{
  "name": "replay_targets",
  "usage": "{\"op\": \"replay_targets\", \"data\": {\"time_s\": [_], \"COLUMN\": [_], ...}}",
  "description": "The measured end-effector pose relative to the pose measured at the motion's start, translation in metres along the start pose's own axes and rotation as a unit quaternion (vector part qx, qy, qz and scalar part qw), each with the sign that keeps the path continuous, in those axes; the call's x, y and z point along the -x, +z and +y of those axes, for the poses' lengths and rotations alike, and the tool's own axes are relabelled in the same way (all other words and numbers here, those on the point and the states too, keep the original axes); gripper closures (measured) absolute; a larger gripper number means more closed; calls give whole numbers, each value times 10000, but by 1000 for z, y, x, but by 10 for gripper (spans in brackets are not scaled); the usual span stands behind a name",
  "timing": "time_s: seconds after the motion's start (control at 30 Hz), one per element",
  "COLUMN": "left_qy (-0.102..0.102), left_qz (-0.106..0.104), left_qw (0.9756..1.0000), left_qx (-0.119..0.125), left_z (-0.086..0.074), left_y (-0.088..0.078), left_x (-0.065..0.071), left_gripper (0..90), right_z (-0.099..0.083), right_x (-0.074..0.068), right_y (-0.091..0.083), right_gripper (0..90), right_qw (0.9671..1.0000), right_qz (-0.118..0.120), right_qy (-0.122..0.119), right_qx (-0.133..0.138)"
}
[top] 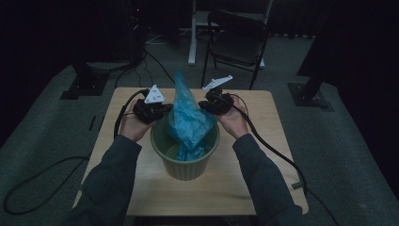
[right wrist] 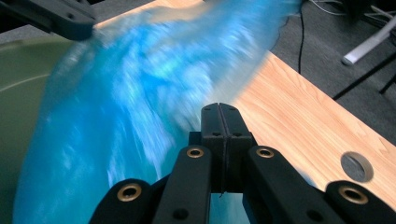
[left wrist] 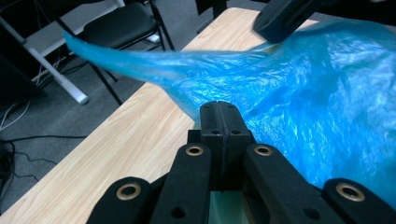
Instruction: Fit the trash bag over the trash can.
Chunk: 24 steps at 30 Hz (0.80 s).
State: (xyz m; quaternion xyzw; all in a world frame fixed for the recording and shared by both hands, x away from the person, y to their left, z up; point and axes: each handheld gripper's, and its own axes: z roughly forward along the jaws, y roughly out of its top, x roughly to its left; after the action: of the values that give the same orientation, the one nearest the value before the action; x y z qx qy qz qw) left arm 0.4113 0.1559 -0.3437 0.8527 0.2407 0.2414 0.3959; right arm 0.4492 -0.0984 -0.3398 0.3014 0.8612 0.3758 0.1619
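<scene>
Rising from the green bin (top: 188, 162), blue bag (top: 188, 117) sits between both tools.

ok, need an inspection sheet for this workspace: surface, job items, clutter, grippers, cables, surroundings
Surface: light wooden table, with a round grey cap set in it.
Job's things: blue plastic bag stands up out of the green ribbed bin, its lower part inside the bin.
Clutter: nothing seen.
Grippers: left gripper has its jaws together at the bag's edge; right gripper likewise, jaws together on the opposite side. Whether either pinches film, cannot tell.
Cables: one trails from each gripper, left cable looping on the floor, right cable crossing the table edge.
Surroundings: dim room, folding chair behind the table, grey carpet.
</scene>
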Motion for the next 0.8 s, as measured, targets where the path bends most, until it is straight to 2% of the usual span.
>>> {"op": "replay_targets", "data": {"time_s": [0.03,0.07,0.13,0.17,0.2,0.27,0.4,0.47,0.5,0.57,0.6,0.67,0.8], "left_qy": [3,10,36,40,40,145,248,251,245,264,264,226,113], "left_qz": [10,12,-7,-24,-24,-63,-80,-88,-86,-32,-32,13,75], "left_qw": [10000,10000,10000,10000,10000,9999,9996,9996,9996,9996,9996,9997,9999], "left_qx": [-32,-35,-43,-45,-45,-63,-78,-61,-49,-69,-69,-84,-91], "left_z": [-3,-3,-4,-3,-3,0,4,5,5,5,5,2,-5], "left_y": [1,1,3,4,4,8,10,11,11,11,11,9,5], "left_x": [0,0,2,3,3,7,12,13,14,14,14,12,6], "left_gripper": [900,900,900,900,900,900,900,900,900,900,900,900,900], "right_z": [-1,-2,0,1,1,8,15,18,19,19,19,18,16], "right_x": [2,4,1,-1,-1,-7,-10,-11,-12,-12,-12,-11,-9], "right_y": [0,-1,0,1,1,6,11,15,19,23,23,23,18], "right_gripper": [900,822,734,697,697,640,610,607,615,772,772,897,900], "right_qw": [10000,9995,9987,9989,9989,9989,9983,9984,9986,9993,9993,9995,9999], "right_qz": [24,268,432,369,369,356,476,522,507,357,357,305,83], "right_qy": [41,111,47,31,31,16,57,79,85,10,10,40,14], "right_qx": [23,138,260,278,278,297,342,221,100,-70,-70,-69,-146]}}
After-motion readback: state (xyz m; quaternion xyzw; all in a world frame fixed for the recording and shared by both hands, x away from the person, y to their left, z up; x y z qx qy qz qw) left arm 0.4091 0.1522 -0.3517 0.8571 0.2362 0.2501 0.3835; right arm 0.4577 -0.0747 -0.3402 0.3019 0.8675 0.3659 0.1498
